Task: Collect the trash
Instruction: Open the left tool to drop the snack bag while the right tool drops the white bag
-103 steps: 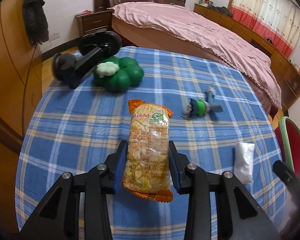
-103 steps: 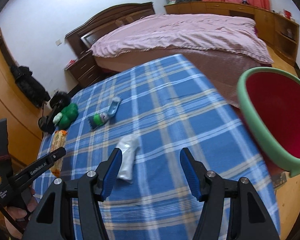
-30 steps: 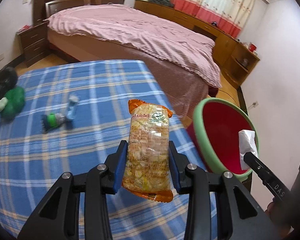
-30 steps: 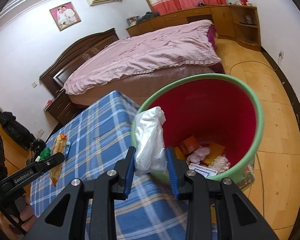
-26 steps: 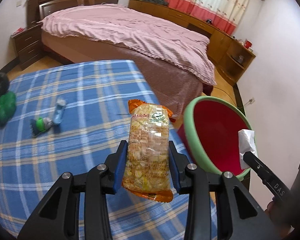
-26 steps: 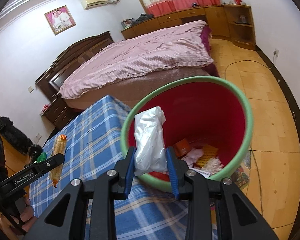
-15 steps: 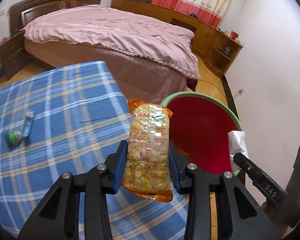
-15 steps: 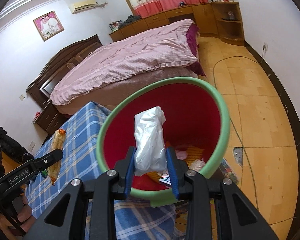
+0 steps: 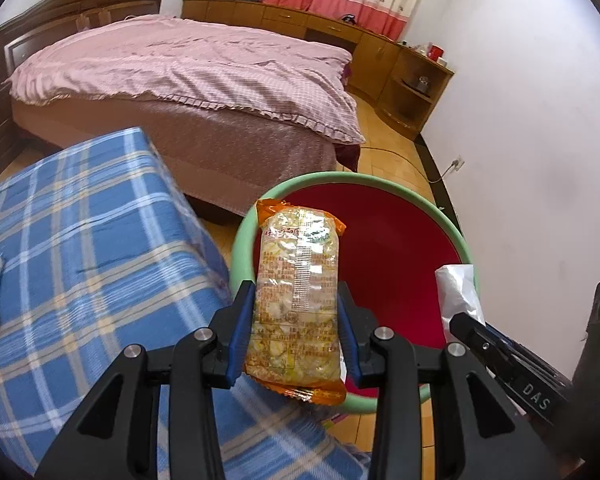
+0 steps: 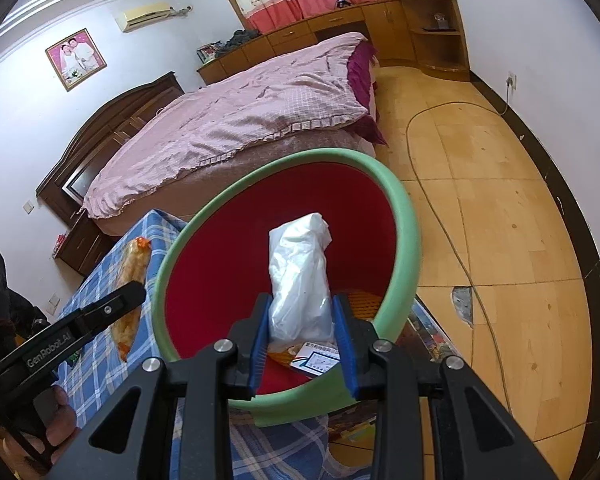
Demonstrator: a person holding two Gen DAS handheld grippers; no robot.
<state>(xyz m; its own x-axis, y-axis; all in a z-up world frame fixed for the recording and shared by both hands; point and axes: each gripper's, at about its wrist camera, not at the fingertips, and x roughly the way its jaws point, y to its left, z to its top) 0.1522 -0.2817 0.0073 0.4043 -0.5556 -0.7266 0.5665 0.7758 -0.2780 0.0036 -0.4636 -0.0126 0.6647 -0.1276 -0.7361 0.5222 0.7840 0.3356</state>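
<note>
Trash is now in both of your claws and has travelled off the tabletop [image 9: 80,240]: a few seconds ago the snack packet [image 9: 296,300] and the white plastic wrapper [image 10: 300,280] were over the blue plaid cloth, and now both hang at the red bin [image 10: 396,208] with the green rim. Your left claw [image 9: 294,336] is clamped on the packet, just over the bin's near edge, while your right claw [image 10: 302,336] pinches the wrapper well above the bin's mouth. Carrying looks finished, so I judge releasing is next, the right one first since it sits deeper over the opening.
</note>
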